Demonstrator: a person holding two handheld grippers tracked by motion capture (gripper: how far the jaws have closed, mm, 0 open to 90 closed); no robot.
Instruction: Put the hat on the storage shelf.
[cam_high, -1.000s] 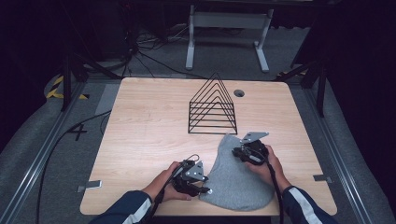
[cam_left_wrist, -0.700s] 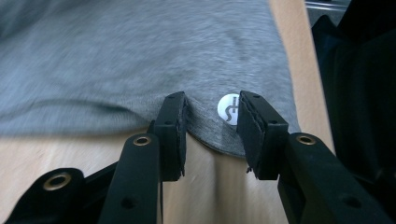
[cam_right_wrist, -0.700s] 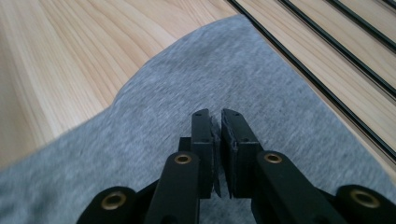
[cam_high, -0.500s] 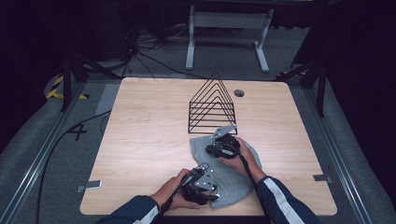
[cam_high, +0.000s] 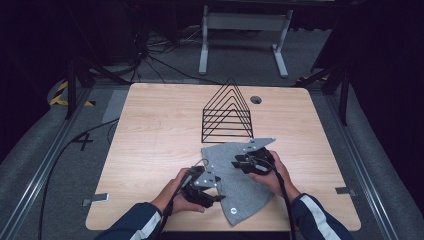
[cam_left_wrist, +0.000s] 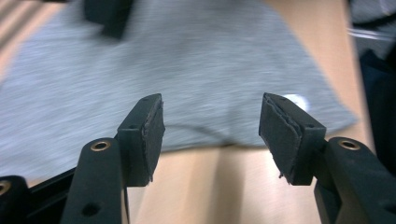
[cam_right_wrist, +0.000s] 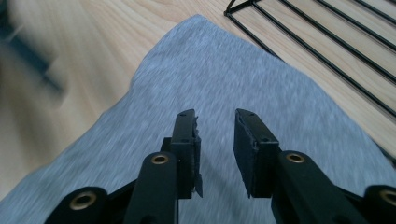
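The grey cloth (cam_high: 240, 180) lies flat on the wooden table (cam_high: 150, 130), in the lower middle of the high view, just below the black wire rack (cam_high: 226, 112). The left gripper (cam_high: 216, 192) sits at the cloth's lower left edge; its jaws have just been opening and stand wide with nothing between them. The right gripper (cam_high: 238, 162) hovers over the cloth's upper part; its jaws have just been opening too, to a narrow gap that holds nothing.
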